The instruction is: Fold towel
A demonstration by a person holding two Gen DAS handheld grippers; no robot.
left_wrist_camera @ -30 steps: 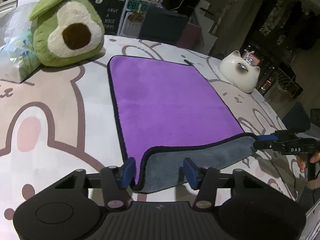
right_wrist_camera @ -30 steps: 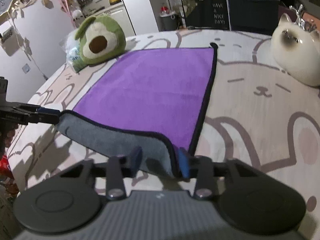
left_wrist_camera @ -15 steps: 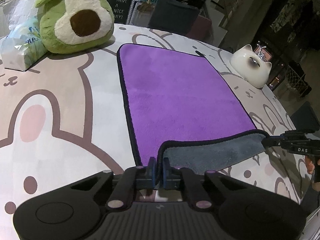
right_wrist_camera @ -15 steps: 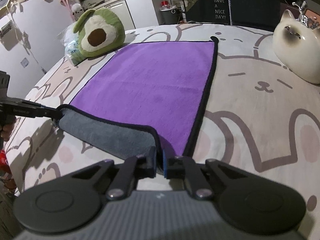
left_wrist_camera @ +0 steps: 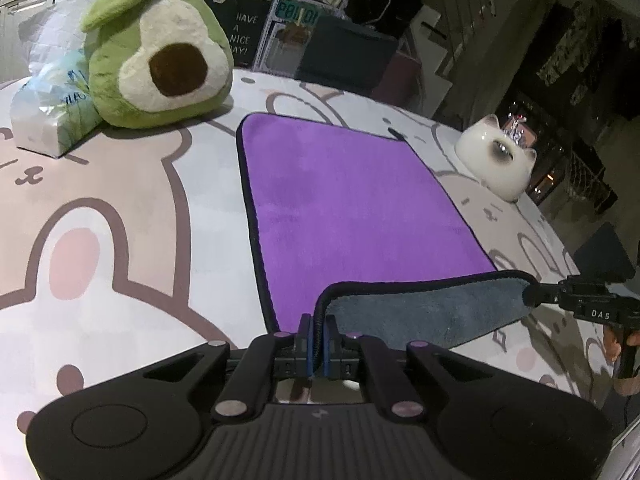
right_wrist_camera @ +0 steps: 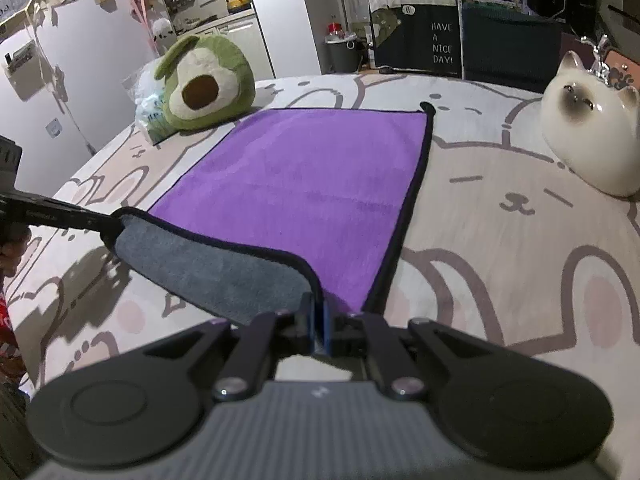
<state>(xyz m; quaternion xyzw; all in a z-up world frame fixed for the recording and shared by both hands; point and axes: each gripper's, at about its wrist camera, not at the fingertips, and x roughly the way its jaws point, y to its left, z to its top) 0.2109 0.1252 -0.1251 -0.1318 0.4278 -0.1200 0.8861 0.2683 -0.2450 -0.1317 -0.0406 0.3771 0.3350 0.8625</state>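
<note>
Towel (left_wrist_camera: 352,200): purple face flat on surface (left_wrist_camera: 120,208), near edge lifted, grey underside showing | left claw (left_wrist_camera: 316,338): clamped on near-left corner | right claw (right_wrist_camera: 318,326): clamped on near-right corner

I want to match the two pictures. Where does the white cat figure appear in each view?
Left wrist view: the cat figure stands at the right, past the far right corner of the purple towel.
Right wrist view: the cat figure stands at the upper right edge.
Shared landmark: the avocado plush.
</note>
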